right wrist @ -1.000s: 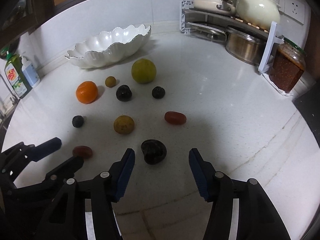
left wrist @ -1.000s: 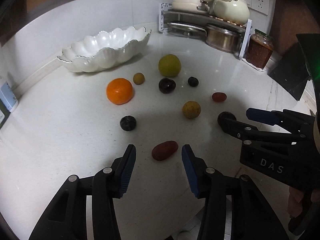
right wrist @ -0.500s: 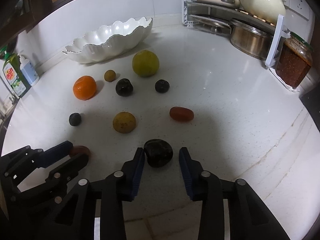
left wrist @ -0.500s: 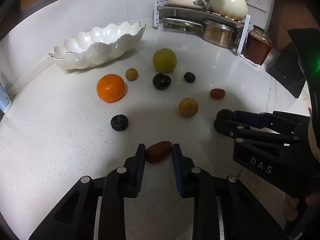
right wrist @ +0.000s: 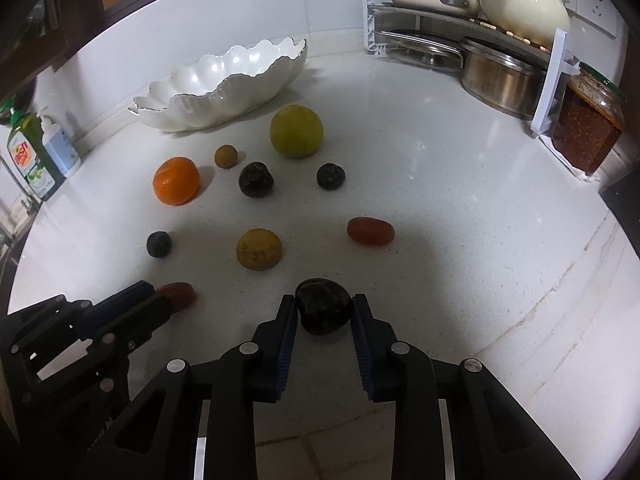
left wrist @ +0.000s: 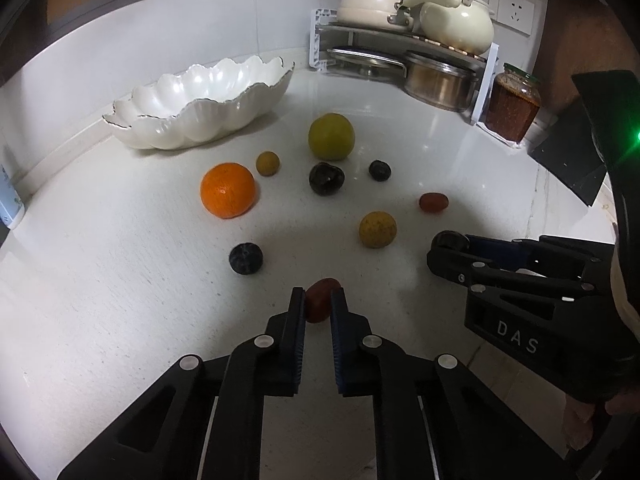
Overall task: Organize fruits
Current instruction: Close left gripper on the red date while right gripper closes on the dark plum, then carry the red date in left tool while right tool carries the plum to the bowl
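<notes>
Nearest the camera, well short of the scalloped white bowl [left wrist: 200, 114], the left gripper [left wrist: 318, 304], jaws just closed, clamps a red oblong fruit [left wrist: 319, 298]; the right gripper [right wrist: 324, 312], marked "DAS", has been closing on a dark fruit [right wrist: 323, 306]. Both fruits rest on the counter [left wrist: 100, 280], presumably gripped for transfer to the bowl, alongside the other fruits.
</notes>
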The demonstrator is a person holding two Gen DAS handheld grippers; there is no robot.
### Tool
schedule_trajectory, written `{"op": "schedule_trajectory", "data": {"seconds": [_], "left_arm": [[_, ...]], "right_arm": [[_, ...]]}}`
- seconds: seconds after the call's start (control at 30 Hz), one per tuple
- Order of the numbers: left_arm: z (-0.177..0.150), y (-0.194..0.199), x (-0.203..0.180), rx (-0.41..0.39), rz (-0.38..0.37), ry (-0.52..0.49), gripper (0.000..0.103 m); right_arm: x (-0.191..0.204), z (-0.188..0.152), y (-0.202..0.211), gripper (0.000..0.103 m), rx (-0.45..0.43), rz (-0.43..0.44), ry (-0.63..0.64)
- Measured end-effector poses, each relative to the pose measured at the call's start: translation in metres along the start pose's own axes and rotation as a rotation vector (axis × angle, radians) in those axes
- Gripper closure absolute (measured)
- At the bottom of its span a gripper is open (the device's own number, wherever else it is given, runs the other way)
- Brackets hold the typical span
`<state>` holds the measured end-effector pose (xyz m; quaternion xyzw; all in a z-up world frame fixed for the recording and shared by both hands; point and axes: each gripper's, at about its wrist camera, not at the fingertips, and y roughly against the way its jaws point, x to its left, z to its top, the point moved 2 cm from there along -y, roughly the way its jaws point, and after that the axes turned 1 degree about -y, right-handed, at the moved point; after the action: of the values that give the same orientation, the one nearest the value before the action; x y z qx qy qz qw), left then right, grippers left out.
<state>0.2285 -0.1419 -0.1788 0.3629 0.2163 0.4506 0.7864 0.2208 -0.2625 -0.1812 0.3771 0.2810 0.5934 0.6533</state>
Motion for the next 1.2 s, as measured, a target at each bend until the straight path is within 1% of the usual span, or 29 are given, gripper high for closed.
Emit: {"op": "schedule_trajectory", "data": {"seconds": [0.07, 0.2, 0.27, 0.33, 0.4, 0.43, 0.5, 0.6, 0.63, 0.67, 0.7, 0.73, 0.83, 0.93, 1.2], "left_arm": [[-0.001, -0.002, 0.0, 0.008, 0.007, -0.008, 0.089], [-0.002, -0.003, 0.002, 0.011, -0.006, 0.003, 0.089], [-0.002, -0.004, 0.003, 0.013, -0.008, -0.001, 0.086], [-0.002, -0.006, 0.004, 0.027, -0.02, -0.008, 0.08], [-0.002, -0.009, 0.006, 0.038, -0.018, -0.008, 0.076], [-0.001, -0.01, 0.006, 0.044, -0.024, -0.008, 0.069], [-0.001, -0.013, 0.005, 0.048, -0.028, -0.006, 0.062], [0.0, -0.017, 0.003, 0.048, -0.02, -0.015, 0.062], [0.001, -0.018, 0.003, 0.048, -0.019, -0.017, 0.063], [0.001, -0.019, 0.002, 0.046, -0.013, -0.024, 0.066], [0.002, -0.02, 0.002, 0.045, -0.008, -0.033, 0.076], [0.002, -0.02, 0.001, 0.043, -0.01, -0.043, 0.08], [0.004, -0.02, 0.001, 0.044, -0.014, -0.051, 0.081], [0.007, -0.019, 0.004, 0.048, -0.03, -0.037, 0.082], [0.021, -0.007, 0.013, 0.017, -0.041, -0.01, 0.082]], "right_arm": [[0.001, 0.0, 0.0, 0.074, 0.0, -0.001, 0.002], [0.001, -0.001, 0.001, 0.074, 0.002, 0.001, 0.003], [0.002, -0.002, 0.001, 0.074, 0.001, 0.004, 0.003], [0.003, -0.002, 0.002, 0.074, -0.002, 0.001, 0.008], [0.004, -0.002, 0.003, 0.074, -0.004, -0.001, 0.014], [0.004, -0.002, 0.003, 0.074, -0.006, -0.004, 0.018], [0.005, -0.001, 0.003, 0.074, -0.01, -0.008, 0.024], [0.004, 0.001, 0.003, 0.074, -0.012, -0.007, 0.021], [0.003, 0.001, 0.003, 0.074, -0.013, -0.008, 0.019], [0.003, 0.002, 0.003, 0.074, -0.013, -0.01, 0.016], [0.002, 0.003, 0.003, 0.074, -0.013, -0.013, 0.014], [0.001, 0.003, 0.002, 0.074, -0.013, -0.015, 0.012], [0.002, 0.004, 0.002, 0.074, -0.011, -0.014, 0.007], [0.001, 0.005, 0.001, 0.074, -0.009, -0.014, 0.004], [0.004, 0.01, 0.006, 0.074, -0.017, -0.007, -0.004]]}}
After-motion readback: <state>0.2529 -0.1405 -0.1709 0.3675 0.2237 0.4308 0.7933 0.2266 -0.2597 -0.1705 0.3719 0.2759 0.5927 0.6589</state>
